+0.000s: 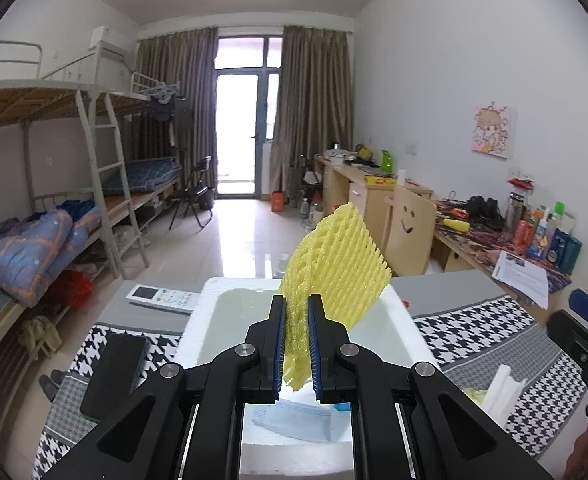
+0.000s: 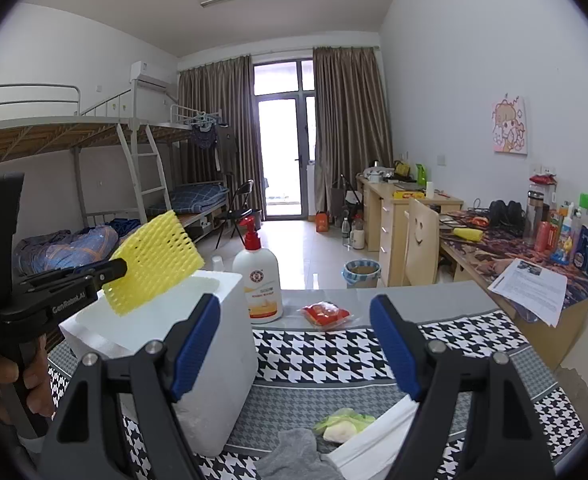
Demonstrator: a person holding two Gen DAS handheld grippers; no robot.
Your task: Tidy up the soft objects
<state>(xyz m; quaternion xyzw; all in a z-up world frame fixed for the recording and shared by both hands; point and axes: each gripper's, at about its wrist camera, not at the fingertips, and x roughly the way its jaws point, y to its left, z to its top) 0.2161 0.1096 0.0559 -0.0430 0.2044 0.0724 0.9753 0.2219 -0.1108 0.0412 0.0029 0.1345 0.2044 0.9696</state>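
We hold the yellow foam net [image 1: 329, 268] in the left gripper [image 1: 295, 340], whose jaws are nearly closed and pinch the net's lower end. The net stands tilted up and to the right, above the open white foam box [image 1: 397, 312]. The right-wrist view confirms this: the net [image 2: 154, 260] hangs over the box's near-left corner, and its lower edge appears level with the rim or just above it.

The right gripper [image 2: 294, 344] is wide open and holds nothing. It hovers over the houndstooth tablecloth [image 2: 325, 352], just right of the box.

We judge the step in hand to be depositing the net in the box. To do it well:

1. We lower the left gripper until most of the net sits below the rim, so that the light foam does not spring back out.
2. We tip the free end down before parting the jaws; as held, the net leans toward the far-right wall.
3. We open fully and withdraw straight up, since the mesh can snag on the ribbed pads [image 1: 278, 344].

A pale blue item [image 1: 294, 416] already lies in the box. A grey cloth [image 2: 294, 456], a white folded piece [image 2: 373, 440] and a pale green item [image 2: 345, 424] await on the tablecloth near the right gripper.
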